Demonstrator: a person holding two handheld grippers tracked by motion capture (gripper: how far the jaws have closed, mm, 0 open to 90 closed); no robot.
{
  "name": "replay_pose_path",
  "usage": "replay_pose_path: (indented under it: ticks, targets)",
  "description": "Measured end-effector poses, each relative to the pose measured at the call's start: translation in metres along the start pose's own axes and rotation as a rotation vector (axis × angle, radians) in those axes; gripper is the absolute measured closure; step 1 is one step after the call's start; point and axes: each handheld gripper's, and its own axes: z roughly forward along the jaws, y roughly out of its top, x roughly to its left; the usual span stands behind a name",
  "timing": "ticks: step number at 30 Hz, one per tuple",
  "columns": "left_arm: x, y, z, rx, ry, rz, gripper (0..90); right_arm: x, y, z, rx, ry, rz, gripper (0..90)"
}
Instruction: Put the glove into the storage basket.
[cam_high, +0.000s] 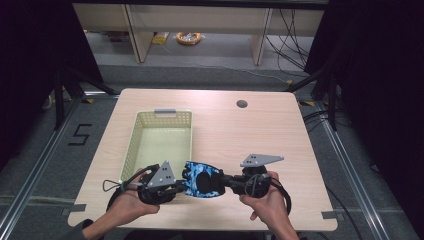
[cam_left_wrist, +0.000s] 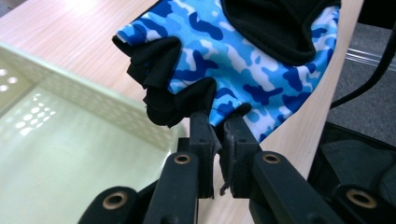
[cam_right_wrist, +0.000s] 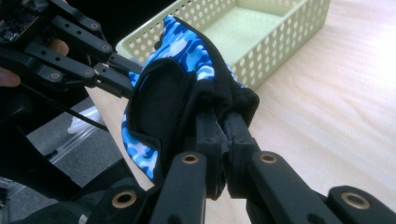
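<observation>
Right gripper view shows glove's (cam_right_wrist: 187, 79) black palm patch (cam_right_wrist: 156, 100).

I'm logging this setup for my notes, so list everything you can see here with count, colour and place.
glove: one, blue camouflage with black trim, stretched between both grippers above the table's near edge
basket: one, pale green, perforated walls, nothing in it, on the table's left half
table: one, light wood, centre of the high view, with a round hole near its far right
cable coil: one, yellow, on the floor beyond the table
left hand-held gripper: one, black, shut on the glove's finger end
right hand-held gripper: one, black, shut on the glove's black cuff
hands: two, left hand, right hand, at the bottom edge
</observation>
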Motion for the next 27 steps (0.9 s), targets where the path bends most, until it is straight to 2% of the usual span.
replay_pose_path:
  ticks: [1,3,4,6,9,11,12,15,16,18,20,21,23,24,27]
  targets:
    - [0.003,0.000,-0.002,0.000,-0.003,0.008,83.4,0.002,0.003,0.001,0.000,-0.015,-0.008,87.2]
    - [0.006,-0.001,-0.007,-0.003,0.013,-0.007,83.4,0.003,0.010,0.006,-0.008,0.002,-0.038,87.2]
    - [0.008,-0.001,-0.009,-0.003,0.019,-0.006,83.5,0.005,0.012,0.007,-0.003,-0.009,-0.033,87.2]
    - [0.011,-0.003,-0.012,-0.005,0.023,-0.013,83.5,0.006,0.018,0.010,0.009,0.002,-0.017,87.2]
    - [0.017,-0.003,-0.018,-0.003,0.034,-0.016,83.4,0.005,0.028,0.017,0.005,0.001,-0.047,87.2]
    - [0.021,-0.003,-0.021,-0.010,0.045,-0.034,83.4,0.008,0.033,0.020,0.015,0.001,-0.030,87.2]
    - [0.024,-0.003,-0.023,-0.013,0.049,-0.026,83.3,0.007,0.037,0.023,0.007,0.013,-0.041,87.2]
    - [0.031,-0.003,-0.029,-0.014,0.062,-0.030,83.3,0.009,0.046,0.027,0.003,-0.008,-0.060,87.3]
    - [0.033,-0.003,-0.030,-0.012,0.067,-0.035,83.4,0.008,0.049,0.030,-0.001,-0.010,-0.081,87.2]
    - [0.040,-0.004,-0.033,-0.014,0.082,-0.029,83.4,0.011,0.054,0.035,0.005,0.003,-0.068,87.2]
    - [0.045,-0.006,-0.034,-0.007,0.090,-0.040,83.4,0.011,0.059,0.040,0.009,-0.004,-0.074,87.2]
    - [0.048,-0.007,-0.035,-0.011,0.093,-0.046,83.4,0.013,0.061,0.043,0.015,-0.004,-0.062,87.2]
    - [0.054,-0.009,-0.037,0.005,0.101,-0.044,83.4,0.010,0.067,0.051,0.006,-0.004,-0.095,87.2]
    - [0.057,-0.011,-0.038,0.004,0.108,-0.054,83.4,0.012,0.069,0.053,0.017,-0.006,-0.075,87.3]
    - [0.066,-0.016,-0.040,0.010,0.111,-0.066,83.4,0.012,0.076,0.064,0.023,0.002,-0.077,87.2]
